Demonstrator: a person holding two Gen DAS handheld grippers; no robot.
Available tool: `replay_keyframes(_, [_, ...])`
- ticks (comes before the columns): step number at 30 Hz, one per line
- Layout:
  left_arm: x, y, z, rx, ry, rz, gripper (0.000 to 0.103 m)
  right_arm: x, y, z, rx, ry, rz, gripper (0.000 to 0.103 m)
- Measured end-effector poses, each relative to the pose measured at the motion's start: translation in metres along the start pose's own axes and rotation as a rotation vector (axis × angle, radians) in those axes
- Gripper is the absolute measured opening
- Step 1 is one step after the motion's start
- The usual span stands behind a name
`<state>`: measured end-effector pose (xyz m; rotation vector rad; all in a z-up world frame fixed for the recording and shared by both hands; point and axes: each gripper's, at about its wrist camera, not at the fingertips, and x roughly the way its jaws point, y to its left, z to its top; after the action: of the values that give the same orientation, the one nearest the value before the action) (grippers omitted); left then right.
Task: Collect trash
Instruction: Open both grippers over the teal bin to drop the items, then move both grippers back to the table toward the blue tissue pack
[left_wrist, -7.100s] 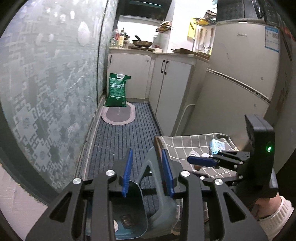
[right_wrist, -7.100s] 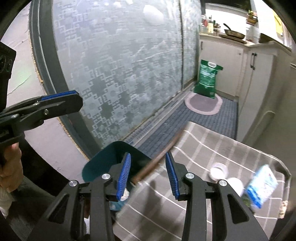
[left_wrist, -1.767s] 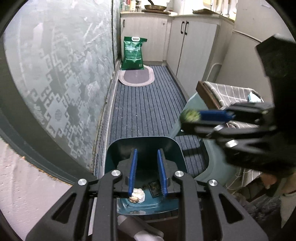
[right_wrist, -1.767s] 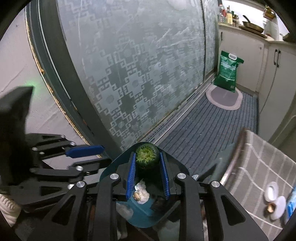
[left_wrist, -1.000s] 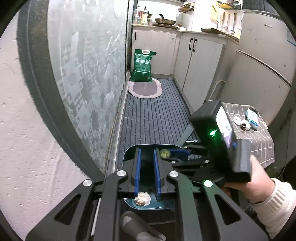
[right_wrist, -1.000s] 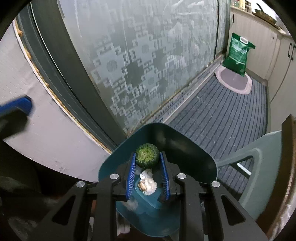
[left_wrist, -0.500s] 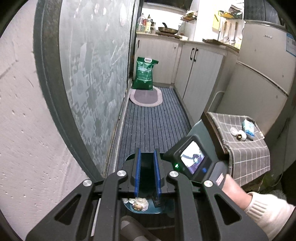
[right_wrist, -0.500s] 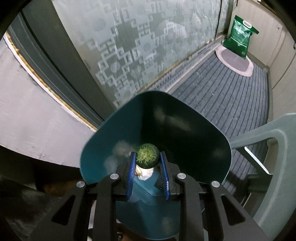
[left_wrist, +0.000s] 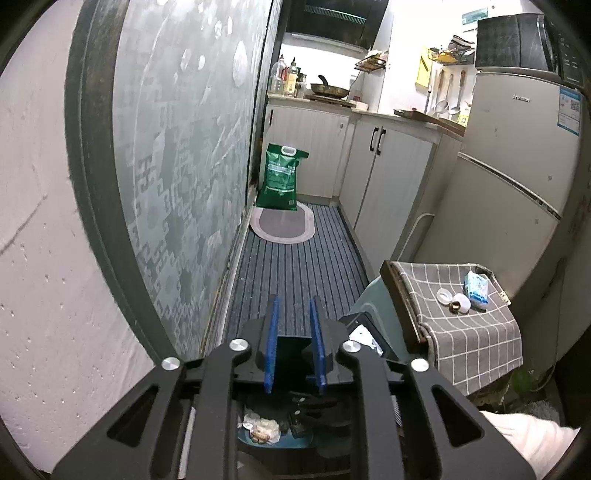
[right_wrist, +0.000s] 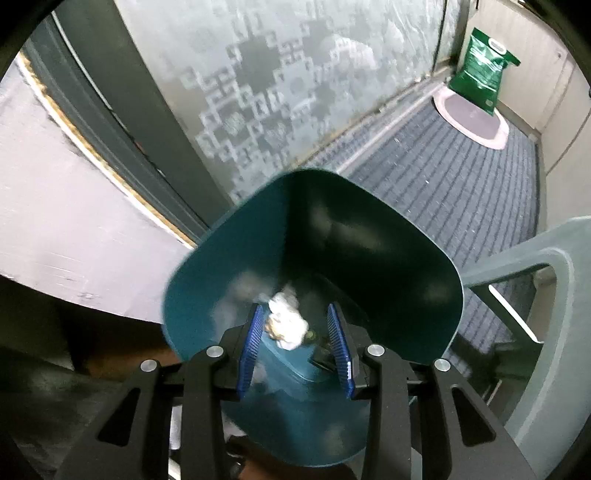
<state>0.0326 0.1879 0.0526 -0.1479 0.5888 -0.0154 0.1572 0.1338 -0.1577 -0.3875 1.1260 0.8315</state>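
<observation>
As the right gripper (right_wrist: 295, 343) spreads its jaws, empty, over the teal bin (right_wrist: 369, 236), trash (right_wrist: 286, 321) lies inside; lift straight out. Left gripper (left_wrist: 293, 343) parted, empty.

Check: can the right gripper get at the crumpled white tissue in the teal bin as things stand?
Probably yes. The right gripper hangs over the mouth of the teal bin, jaws just opened with nothing gripped, and the crumpled tissue lies straight below between its fingers. Nothing covers it; depth inside the bin is hard to judge.
</observation>
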Motion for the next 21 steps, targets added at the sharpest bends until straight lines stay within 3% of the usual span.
replay_keyframes(6, [-0.009, -0.009, 0.009, -0.014, -0.067, 0.013, 0.028, -0.040, 0.015, 0.005, -0.017, -0.102, 0.104, 0.037])
replay_keyframes(12, [-0.012, -0.017, 0.019, -0.034, -0.109, 0.008, 0.034, -0.087, 0.015, 0.004, -0.026, -0.210, 0.103, 0.032])
replay_keyframes(21, [0.010, -0.036, 0.026, -0.035, -0.105, -0.020, 0.038, -0.149, -0.025, -0.020, 0.019, -0.308, 0.046, 0.031])
